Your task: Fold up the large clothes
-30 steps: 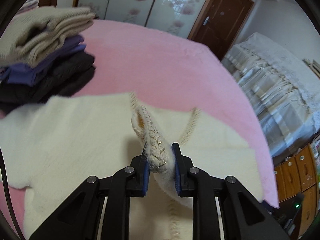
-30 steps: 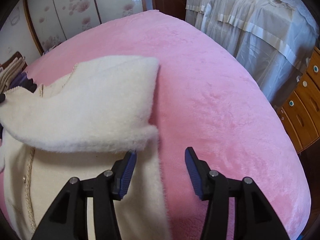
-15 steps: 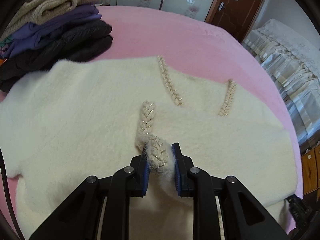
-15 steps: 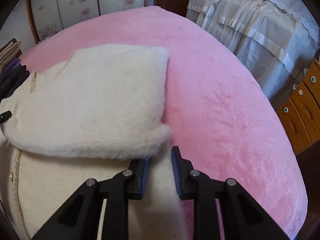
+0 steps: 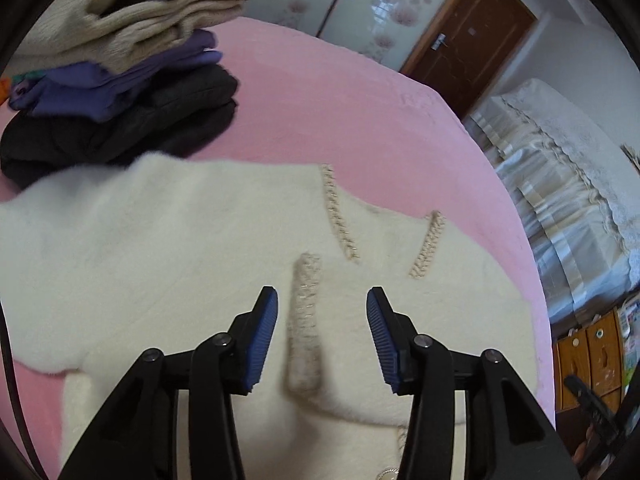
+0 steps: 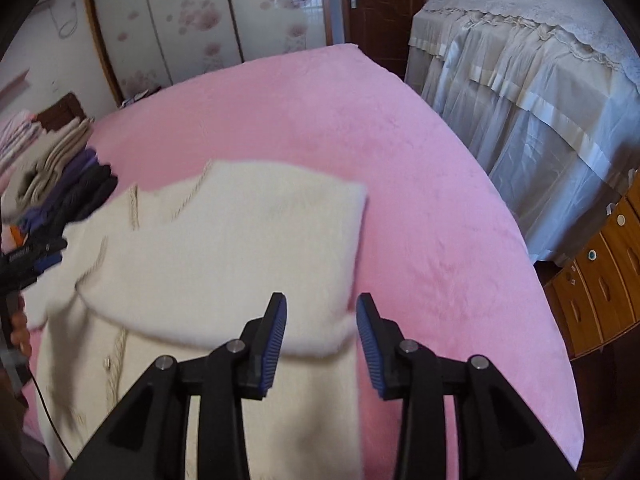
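Note:
A large cream fuzzy cardigan [image 5: 160,248] with braided trim lies flat on the pink bed [image 5: 340,120]. Its sleeves are folded across the body. My left gripper [image 5: 322,300] is open and empty just above the sleeve cuff's braided trim [image 5: 306,320]. In the right wrist view the cardigan [image 6: 240,248] shows with the folded sleeve on top. My right gripper [image 6: 320,304] is open and empty, hovering over the folded sleeve's near right corner.
A stack of folded clothes [image 5: 120,80], beige, purple and black, sits on the bed at the far left, close to the cardigan; it also shows in the right wrist view [image 6: 60,184]. A draped bed [image 6: 540,100] and wooden drawers [image 6: 600,280] stand to the right.
My left gripper laid the braided cuff down on the cardigan and opened. My right gripper closed on the sleeve's edge half a second ago, then opened and drew back.

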`<act>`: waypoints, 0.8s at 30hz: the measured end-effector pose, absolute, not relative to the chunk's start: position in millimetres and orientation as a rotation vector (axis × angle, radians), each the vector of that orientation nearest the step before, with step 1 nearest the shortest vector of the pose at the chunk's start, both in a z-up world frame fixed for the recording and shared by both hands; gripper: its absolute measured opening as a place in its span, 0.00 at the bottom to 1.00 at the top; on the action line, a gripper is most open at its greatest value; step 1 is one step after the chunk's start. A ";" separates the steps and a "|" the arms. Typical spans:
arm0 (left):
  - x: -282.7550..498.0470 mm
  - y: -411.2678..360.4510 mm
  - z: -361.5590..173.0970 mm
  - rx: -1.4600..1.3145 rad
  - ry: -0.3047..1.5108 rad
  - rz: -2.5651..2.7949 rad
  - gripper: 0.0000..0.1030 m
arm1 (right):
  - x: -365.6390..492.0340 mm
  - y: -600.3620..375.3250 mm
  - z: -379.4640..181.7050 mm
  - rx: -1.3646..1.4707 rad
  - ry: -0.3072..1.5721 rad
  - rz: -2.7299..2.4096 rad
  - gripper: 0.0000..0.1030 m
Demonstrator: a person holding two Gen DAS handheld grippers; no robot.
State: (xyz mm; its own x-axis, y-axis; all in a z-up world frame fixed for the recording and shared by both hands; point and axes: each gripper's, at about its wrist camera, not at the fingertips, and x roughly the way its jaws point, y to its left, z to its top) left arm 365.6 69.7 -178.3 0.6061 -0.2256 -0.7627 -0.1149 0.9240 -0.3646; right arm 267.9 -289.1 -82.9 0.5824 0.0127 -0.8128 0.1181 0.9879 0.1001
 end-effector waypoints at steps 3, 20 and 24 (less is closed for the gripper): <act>384.5 37.4 -185.6 -0.342 0.963 -0.116 0.31 | 305.5 -284.9 -91.6 0.156 0.963 -0.049 0.35; 427.9 6.2 -245.8 -0.238 1.086 -0.063 0.22 | 390.4 -315.2 -171.7 0.227 1.074 -0.181 0.00; 422.4 0.0 -236.6 -0.207 1.098 -0.051 0.34 | 379.6 -312.4 -159.8 0.261 1.076 -0.174 0.03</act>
State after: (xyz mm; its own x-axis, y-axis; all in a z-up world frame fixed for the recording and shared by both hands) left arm 422.4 0.0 -236.6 0.4562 -0.1434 -0.8783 -0.0611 0.9796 -0.1917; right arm 379.6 -312.4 -159.8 0.4654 -0.0134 -0.8850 0.2661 0.9558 0.1254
